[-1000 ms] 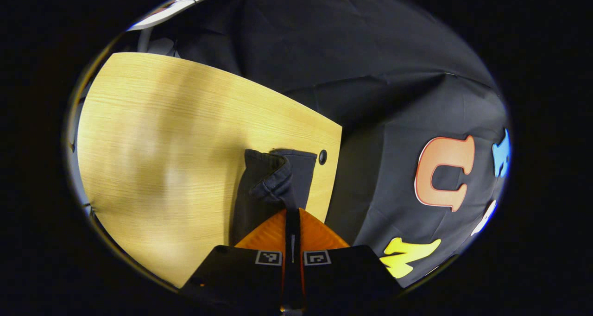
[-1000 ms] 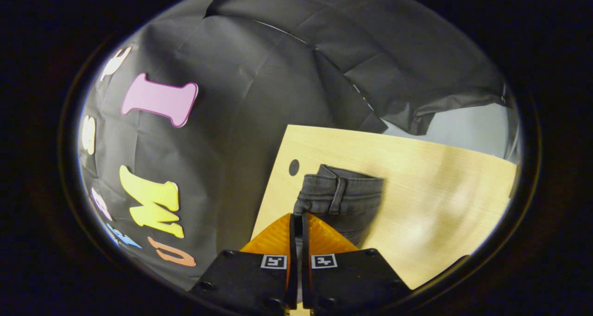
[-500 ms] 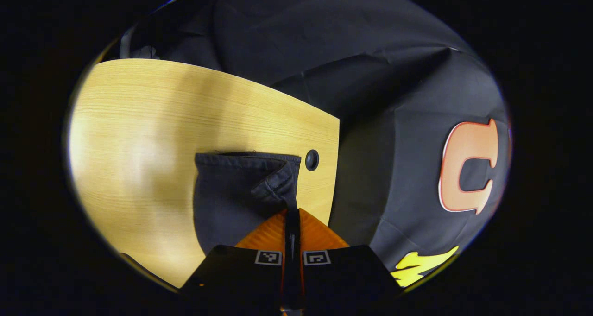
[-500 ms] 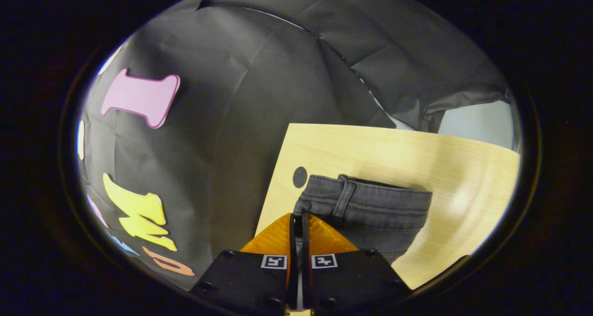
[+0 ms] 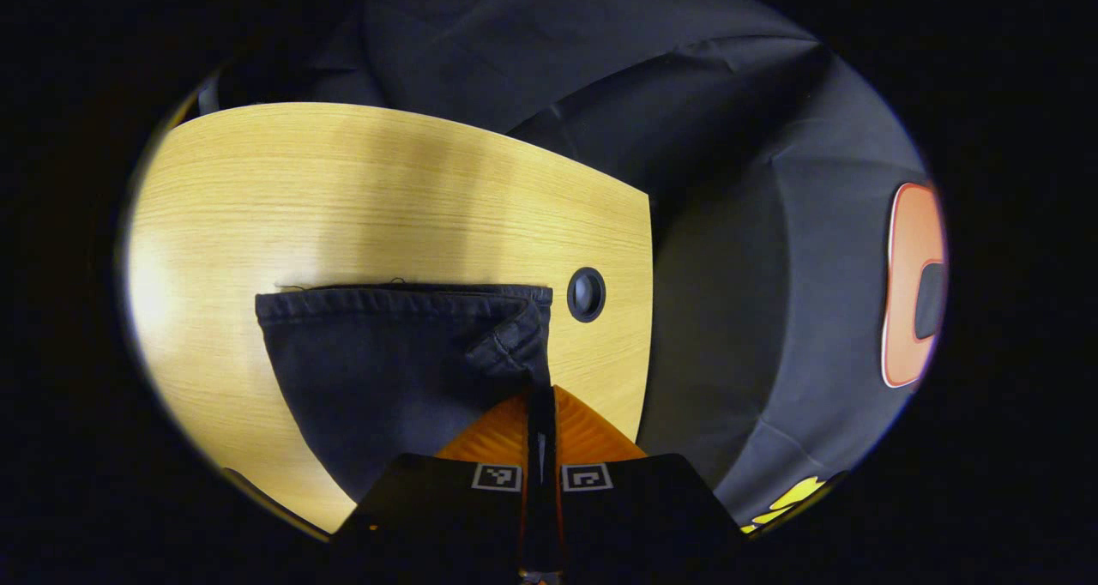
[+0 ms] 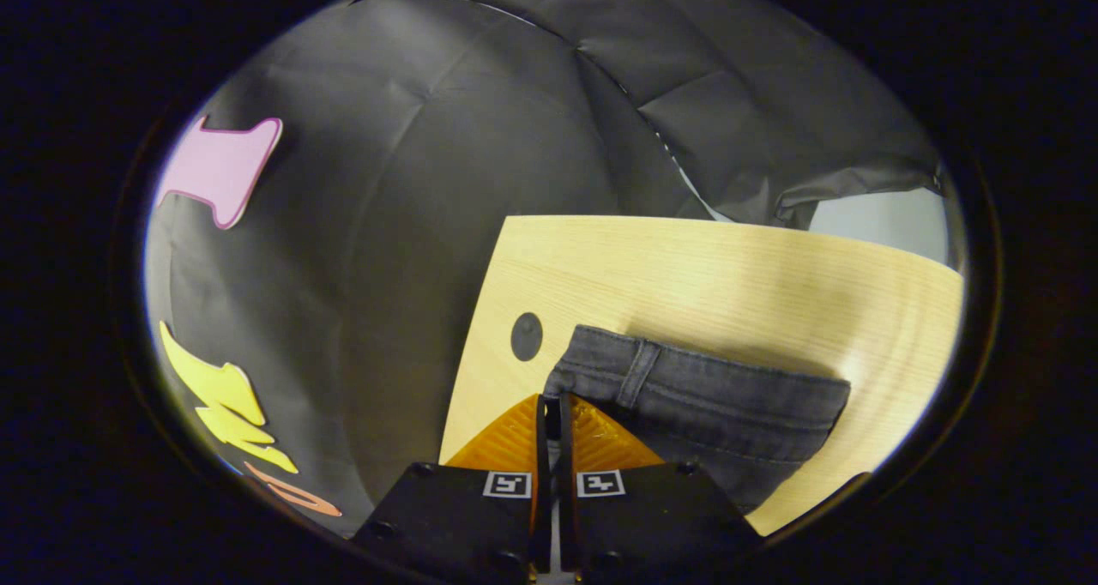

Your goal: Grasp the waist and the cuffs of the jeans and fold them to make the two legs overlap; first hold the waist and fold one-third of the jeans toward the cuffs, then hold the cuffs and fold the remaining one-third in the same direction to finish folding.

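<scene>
My right gripper [image 6: 553, 407] pinches the waistband corner of the dark grey jeans [image 6: 712, 401], orange fingers [image 6: 510, 439] closed together, above the light wooden table [image 6: 686, 268], beside its round hole [image 6: 526, 336].

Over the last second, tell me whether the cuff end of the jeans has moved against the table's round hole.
Yes. In the left gripper view the cuff end has spread wide to the left, away from the round hole, while the left gripper pinches its corner.

The left gripper [image 5: 541, 394] has its 2 orange fingers pressed together, with dark fabric pinched between the tips. The right gripper [image 6: 553, 402] is the same, its 2 fingers closed on cloth.
</scene>
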`<state>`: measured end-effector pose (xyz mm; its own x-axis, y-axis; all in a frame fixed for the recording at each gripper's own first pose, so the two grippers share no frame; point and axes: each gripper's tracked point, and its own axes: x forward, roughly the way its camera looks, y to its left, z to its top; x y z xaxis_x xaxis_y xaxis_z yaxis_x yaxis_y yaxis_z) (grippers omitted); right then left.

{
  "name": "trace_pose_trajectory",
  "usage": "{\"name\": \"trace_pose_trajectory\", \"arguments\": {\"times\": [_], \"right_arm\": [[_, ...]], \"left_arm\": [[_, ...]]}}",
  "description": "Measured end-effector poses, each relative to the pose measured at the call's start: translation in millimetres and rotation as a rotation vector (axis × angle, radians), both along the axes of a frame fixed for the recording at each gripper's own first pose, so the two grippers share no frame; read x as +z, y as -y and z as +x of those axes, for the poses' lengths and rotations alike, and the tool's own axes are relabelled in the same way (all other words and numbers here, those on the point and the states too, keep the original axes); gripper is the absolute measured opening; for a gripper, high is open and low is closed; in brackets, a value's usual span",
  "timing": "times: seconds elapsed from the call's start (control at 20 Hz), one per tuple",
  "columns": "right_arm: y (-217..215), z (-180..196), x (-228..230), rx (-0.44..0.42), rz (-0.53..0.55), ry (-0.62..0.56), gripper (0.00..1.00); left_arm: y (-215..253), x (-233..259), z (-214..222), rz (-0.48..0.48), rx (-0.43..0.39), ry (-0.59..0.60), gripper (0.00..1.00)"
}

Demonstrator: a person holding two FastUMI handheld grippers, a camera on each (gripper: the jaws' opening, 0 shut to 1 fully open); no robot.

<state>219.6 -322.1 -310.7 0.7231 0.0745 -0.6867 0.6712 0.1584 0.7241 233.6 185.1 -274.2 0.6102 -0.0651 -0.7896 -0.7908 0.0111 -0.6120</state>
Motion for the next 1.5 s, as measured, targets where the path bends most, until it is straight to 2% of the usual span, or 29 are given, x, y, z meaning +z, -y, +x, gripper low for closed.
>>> {"name": "trace_pose_trajectory", "arguments": {"times": [0.05,0.15,0.2,0.35,0.45,0.5,0.55,0.6,0.65,0.7,0.75,0.8,0.85,0.9,0.95,1.15,1.2,1.3,1.35,1.45,1.5], "right_arm": [[-1.5,1.7,-5.0,-0.001,-0.005,-0.009,0.05],[-2.6,7.5,-6.4,-0.013,0.005,0.005,0.05],[-2.7,8.1,-5.5,-0.021,0.016,0.014,0.08],[-5.1,9.5,-7.3,-0.009,0.014,0.025,0.72],[-7.5,8.7,-4.1,0.005,0.001,0.024,0.82],[-8.2,6.8,-1.7,0.012,-0.006,0.023,0.76],[-9.4,4.1,0.8,0.023,-0.014,0.023,0.76],[-10.8,-0.3,4.6,0.033,-0.024,0.026,0.84],[-12.6,-5.5,9.7,0.047,-0.036,0.032,0.8],[-12.2,-12.9,14.3,0.064,-0.055,0.034,0.93],[-10.4,-22.7,16.7,0.079,-0.086,0.031,1.0],[-7.3,-33.3,21.7,0.092,-0.119,0.033,0.96],[-3.4,-44.5,26.6,0.102,-0.15,0.036,0.97],[1.1,-57.3,31.2,0.109,-0.184,0.034,0.92],[8.8,-71.2,34.0,0.109,-0.223,0.03,0.97],[27.2,-127.5,25.4,0.106,-0.319,-0.037,0.97],[26.3,-137.7,18.2,0.102,-0.315,-0.056,0.92],[21.3,-152.3,3.6,0.082,-0.269,-0.084,0.92],[15.8,-160.5,-3.3,0.064,-0.238,-0.093,0.97],[2.6,-167.8,-15.6,0.043,-0.177,-0.105,0.96],[-5.2,-166.6,-19.8,0.036,-0.149,-0.104,0.92]], "left_arm": [[-0.8,-3.4,-0.6,0.017,-0.014,-0.008,0.04],[-3.1,-8.3,3.5,0.045,-0.028,-0.008,0.05],[-8.4,-4.7,4.1,0.068,-0.022,0.005,0.06],[-19.2,4.9,5.8,0.141,-0.058,0.028,1.0],[-27.5,9.4,6.4,0.157,-0.072,0.028,0.99],[-21.6,8.1,5.8,0.17,-0.083,0.039,0.99],[-24.1,16.5,4.8,0.196,-0.104,0.055,0.99],[-22.6,21.4,9.6,0.232,-0.129,0.081,0.99],[-20.1,31.6,12.3,0.272,-0.156,0.115,0.99],[-16.2,42.7,13.6,0.314,-0.183,0.155,0.99],[-12.7,56.3,14.7,0.362,-0.213,0.196,0.99],[-8.6,70.1,15.8,0.411,-0.25,0.239,0.99],[-3.6,85.9,14.0,0.461,-0.289,0.281,0.99],[3.1,99.8,10.2,0.515,-0.32,0.321,0.99],[8.7,112.8,5.2,0.569,-0.347,0.349,0.99],[19.9,156.4,-20.1,0.778,-0.439,0.399,0.99],[20.2,171.8,-26.2,0.841,-0.457,0.429,0.99],[28.1,196.0,-40.1,0.957,-0.492,0.477,0.98],[32.1,206.4,-48.7,0.999,-0.499,0.491,0.98],[41.0,217.8,-67.0,1.056,-0.524,0.501,0.98],[44.6,220.5,-74.8,1.08,-0.545,0.503,0.98]]}}
